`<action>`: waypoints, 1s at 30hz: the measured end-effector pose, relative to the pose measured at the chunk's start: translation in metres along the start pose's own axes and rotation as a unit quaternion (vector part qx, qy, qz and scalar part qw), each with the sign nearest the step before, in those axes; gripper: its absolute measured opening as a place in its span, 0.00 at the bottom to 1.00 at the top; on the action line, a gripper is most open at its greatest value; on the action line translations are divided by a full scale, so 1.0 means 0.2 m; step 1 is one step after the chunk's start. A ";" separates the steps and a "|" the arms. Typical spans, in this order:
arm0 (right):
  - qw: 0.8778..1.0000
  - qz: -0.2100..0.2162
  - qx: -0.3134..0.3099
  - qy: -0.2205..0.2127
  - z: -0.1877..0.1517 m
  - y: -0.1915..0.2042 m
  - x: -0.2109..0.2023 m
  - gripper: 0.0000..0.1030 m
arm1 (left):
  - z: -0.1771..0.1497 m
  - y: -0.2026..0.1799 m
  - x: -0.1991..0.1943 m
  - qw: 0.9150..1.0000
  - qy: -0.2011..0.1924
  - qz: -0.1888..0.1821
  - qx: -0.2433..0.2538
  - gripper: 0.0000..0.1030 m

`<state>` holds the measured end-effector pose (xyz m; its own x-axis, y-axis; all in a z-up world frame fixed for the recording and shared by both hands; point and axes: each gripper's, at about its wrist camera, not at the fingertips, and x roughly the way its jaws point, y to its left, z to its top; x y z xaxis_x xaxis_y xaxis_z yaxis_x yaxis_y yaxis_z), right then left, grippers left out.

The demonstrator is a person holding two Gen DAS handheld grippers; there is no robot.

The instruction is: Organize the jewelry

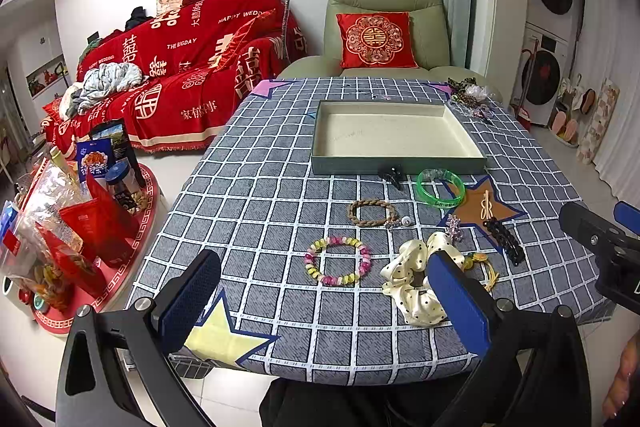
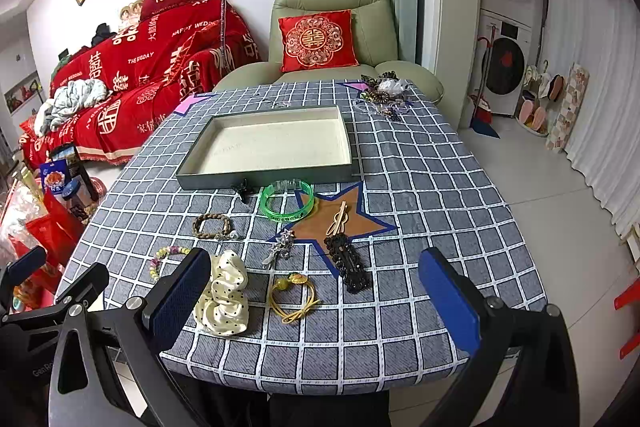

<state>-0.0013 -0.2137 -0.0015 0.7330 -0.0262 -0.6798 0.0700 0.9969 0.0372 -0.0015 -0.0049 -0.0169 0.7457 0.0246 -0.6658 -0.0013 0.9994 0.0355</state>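
Note:
An empty grey-green tray (image 1: pixel 396 167) (image 2: pixel 264 179) sits mid-table. In front of it lie a green bangle (image 1: pixel 440 189) (image 2: pixel 287 202), a braided brown bracelet (image 1: pixel 372 213) (image 2: pixel 212 225), a pastel bead bracelet (image 1: pixel 337 261) (image 2: pixel 168 259), a cream dotted scrunchie (image 1: pixel 412 283) (image 2: pixel 222 293), a black hair clip (image 1: pixel 505 241) (image 2: pixel 347 263), a gold hairpin (image 1: pixel 485 207) (image 2: pixel 339 221) and a yellow hair tie (image 2: pixel 292 293). My left gripper (image 1: pixel 324 303) hovers open over the near edge, by the scrunchie. My right gripper (image 2: pixel 316 301) is open too, above the hair tie.
A heap of more jewelry (image 1: pixel 468 99) (image 2: pixel 382 93) lies at the far right corner of the checked tablecloth (image 1: pixel 260 195). A green armchair (image 1: pixel 384 27) stands behind the table, a red-covered sofa (image 1: pixel 180 67) to the left, and a red tray of snacks (image 1: pixel 80 227) beside the table.

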 end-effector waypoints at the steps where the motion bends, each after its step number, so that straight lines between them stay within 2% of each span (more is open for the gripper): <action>1: 1.000 0.000 0.000 0.000 0.00 0.00 0.00 1.00 | 0.00 0.00 0.00 1.000 0.000 0.000 0.000 1.00; 22: 1.000 -0.002 0.002 0.006 -0.03 -0.02 0.03 1.00 | -0.01 0.00 0.02 1.000 0.010 -0.002 0.003 1.00; 30: 0.999 -0.006 0.012 0.030 -0.03 -0.09 0.10 1.00 | -0.03 -0.04 0.12 0.998 0.046 -0.041 0.006 1.00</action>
<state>0.0087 -0.2314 -0.0210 0.6904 -0.0334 -0.7227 0.0953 0.9944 0.0451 0.0128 -0.0117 -0.0367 0.6787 -0.0542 -0.7324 0.0654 0.9978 -0.0132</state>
